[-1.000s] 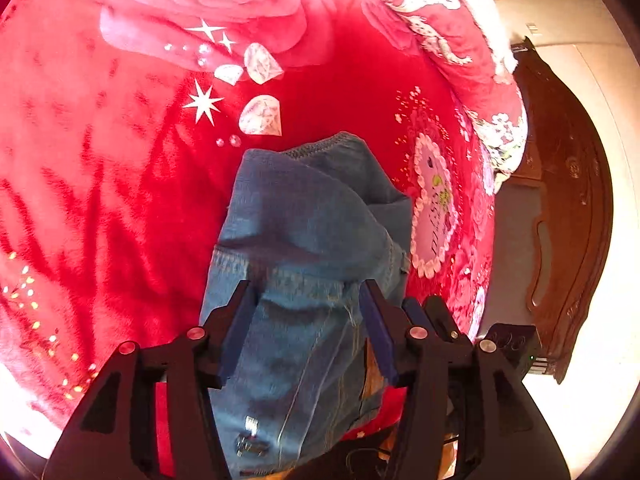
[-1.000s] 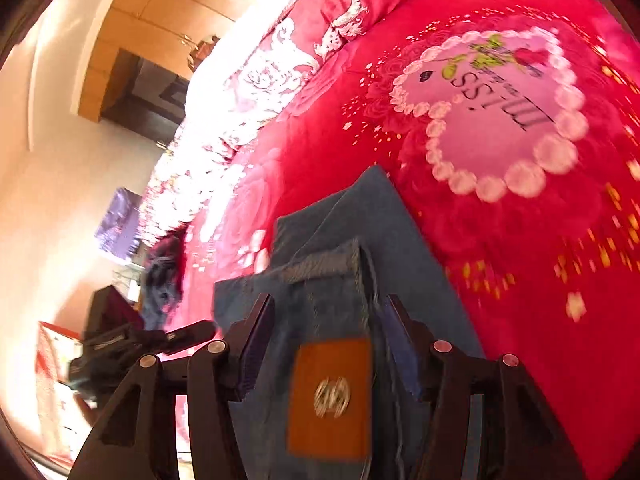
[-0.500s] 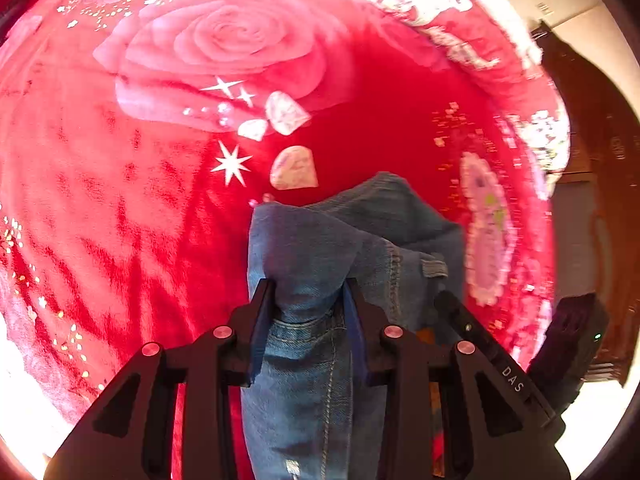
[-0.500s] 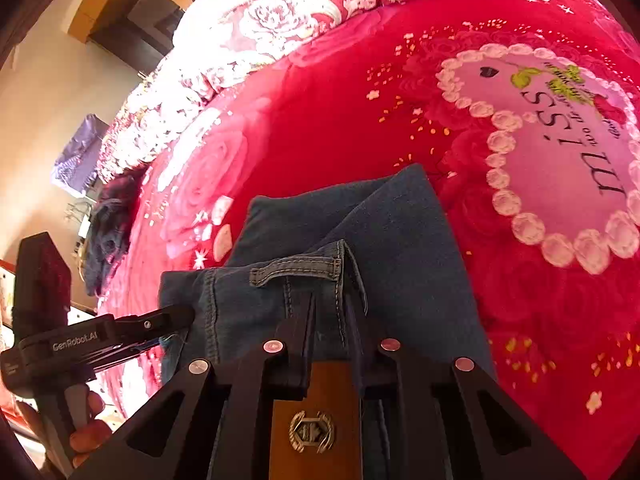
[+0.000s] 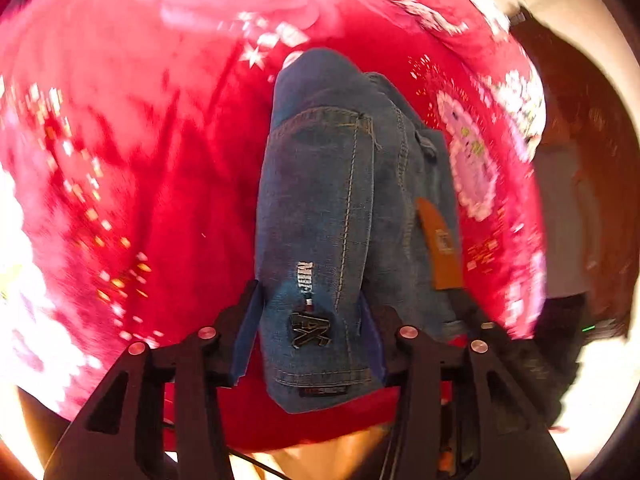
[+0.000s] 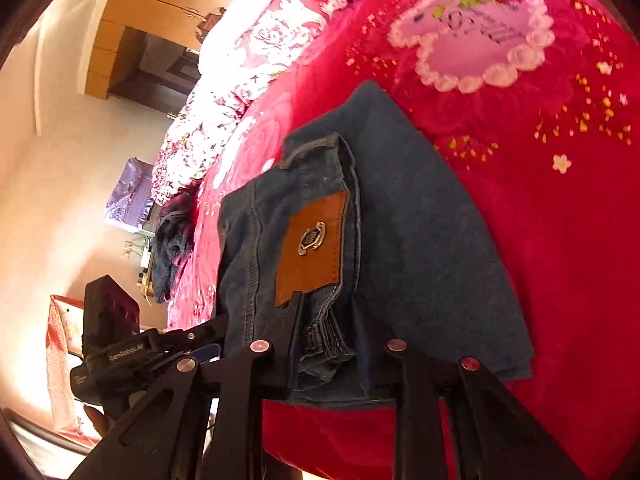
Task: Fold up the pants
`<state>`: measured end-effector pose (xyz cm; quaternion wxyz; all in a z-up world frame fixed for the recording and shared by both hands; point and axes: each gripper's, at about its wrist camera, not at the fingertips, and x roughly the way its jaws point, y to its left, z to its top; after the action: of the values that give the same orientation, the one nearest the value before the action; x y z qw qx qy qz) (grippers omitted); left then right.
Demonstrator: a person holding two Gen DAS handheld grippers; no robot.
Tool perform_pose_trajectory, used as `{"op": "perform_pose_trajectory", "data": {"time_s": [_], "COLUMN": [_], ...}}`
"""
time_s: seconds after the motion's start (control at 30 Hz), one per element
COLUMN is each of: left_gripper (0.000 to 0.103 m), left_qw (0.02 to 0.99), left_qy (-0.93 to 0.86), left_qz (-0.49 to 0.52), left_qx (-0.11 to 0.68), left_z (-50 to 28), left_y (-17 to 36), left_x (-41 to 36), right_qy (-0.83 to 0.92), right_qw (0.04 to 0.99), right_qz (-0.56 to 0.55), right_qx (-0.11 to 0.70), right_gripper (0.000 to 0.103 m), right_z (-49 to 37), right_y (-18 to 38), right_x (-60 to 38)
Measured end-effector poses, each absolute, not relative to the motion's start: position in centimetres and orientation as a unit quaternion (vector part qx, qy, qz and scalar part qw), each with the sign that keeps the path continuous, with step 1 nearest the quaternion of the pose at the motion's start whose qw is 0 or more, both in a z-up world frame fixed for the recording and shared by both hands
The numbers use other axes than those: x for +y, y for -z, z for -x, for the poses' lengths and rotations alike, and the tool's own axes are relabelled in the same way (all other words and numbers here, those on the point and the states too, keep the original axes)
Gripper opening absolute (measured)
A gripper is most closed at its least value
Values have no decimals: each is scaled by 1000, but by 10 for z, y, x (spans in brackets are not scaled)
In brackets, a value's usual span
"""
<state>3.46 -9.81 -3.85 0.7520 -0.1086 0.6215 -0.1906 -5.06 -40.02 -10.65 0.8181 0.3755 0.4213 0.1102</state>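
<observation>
The left gripper [image 5: 310, 332] clamps the near end of the folded jeans [image 5: 344, 208], its jaws having just eased wider. The right gripper [image 6: 326, 344] pinches the bunched waistband by the leather patch [image 6: 310, 250]. The jeans lie on the red blanket [image 6: 560, 240], with open blanket left, right and beyond; the bed's edge runs close beneath both grippers.

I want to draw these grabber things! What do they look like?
The left gripper and the right gripper are both black. Each has two flat angular arms with cut-out holes and round silver bolts. The fingers carry dark blue pads. In the right wrist view the left one's boxy black body has small white lettering on its side.
</observation>
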Motion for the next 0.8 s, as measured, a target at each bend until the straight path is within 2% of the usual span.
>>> {"op": "perform_pose_trajectory", "data": {"time_s": [0.13, 0.37, 0.5, 0.57, 0.7, 0.8], "left_gripper": [47, 47, 48, 53, 81, 83], "left_qw": [761, 794, 792, 790, 779, 760], "left_qy": [174, 158, 155, 149, 135, 133], "left_qz": [37, -31, -30, -29, -10, 60], "left_qx": [623, 587, 589, 594, 612, 634], "left_z": [-35, -24, -23, -24, -29, -31], "left_y": [54, 37, 37, 39, 45, 57], "left_x": [-115, -128, -130, -129, -126, -109], "right_qy": [-68, -73, -75, -77, -79, -81], "right_qw": [834, 831, 829, 829, 827, 826], "right_qz": [-306, -341, -349, -351, -356, -360], "right_qx": [454, 433, 429, 429, 427, 426], "right_gripper": [22, 27, 28, 29, 30, 32], "right_z": [53, 64, 64, 65, 66, 67], "right_y": [123, 130, 130, 130, 131, 132], "right_x": [-390, -397, -399, -399, -400, -401]}}
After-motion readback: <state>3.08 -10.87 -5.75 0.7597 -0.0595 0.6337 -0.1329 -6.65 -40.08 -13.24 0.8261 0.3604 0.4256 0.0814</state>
